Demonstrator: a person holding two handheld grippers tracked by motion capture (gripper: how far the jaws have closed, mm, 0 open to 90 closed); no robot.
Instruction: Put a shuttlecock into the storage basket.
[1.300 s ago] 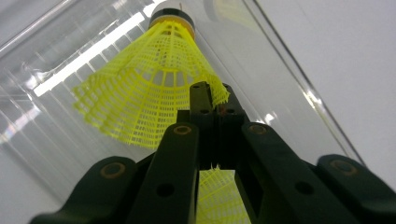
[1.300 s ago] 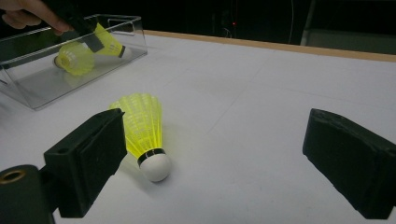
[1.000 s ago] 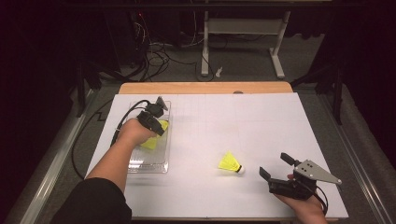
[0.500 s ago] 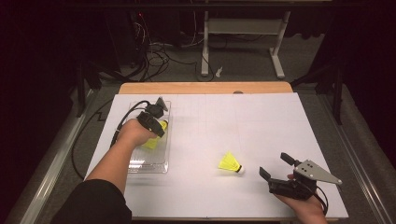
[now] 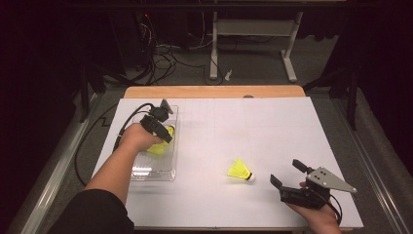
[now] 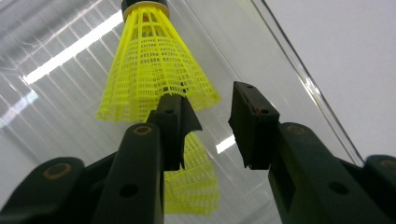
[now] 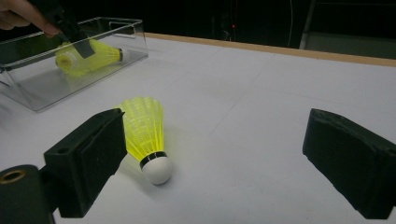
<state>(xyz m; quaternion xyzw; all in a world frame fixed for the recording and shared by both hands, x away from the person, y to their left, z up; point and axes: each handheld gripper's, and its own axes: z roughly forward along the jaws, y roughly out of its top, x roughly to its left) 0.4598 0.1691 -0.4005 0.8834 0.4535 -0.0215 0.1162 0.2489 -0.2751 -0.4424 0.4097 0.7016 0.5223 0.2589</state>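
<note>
A yellow mesh shuttlecock point(image 6: 149, 70) lies inside a clear plastic box point(image 5: 151, 168) at the table's left. My left gripper point(image 5: 163, 127) reaches down into that box; its jaws have just been opening. In the left gripper view the left gripper point(image 6: 212, 112) stands open, with the skirt beside one jaw and nothing in the gap. A second yellow shuttlecock point(image 5: 240, 170) with a white cork lies on the white tabletop. My right gripper point(image 5: 286, 171) rests just right of it near the front edge. In the right gripper view the right gripper point(image 7: 215, 140) is wide open, with this shuttlecock point(image 7: 144, 130) by one jaw.
A white sheet point(image 5: 253, 126) covers the table, with a wooden strip point(image 5: 214, 91) along the far edge. The left gripper's black cable point(image 5: 97, 141) trails off the left side. Dark floor, cables and a desk frame point(image 5: 253, 29) lie beyond.
</note>
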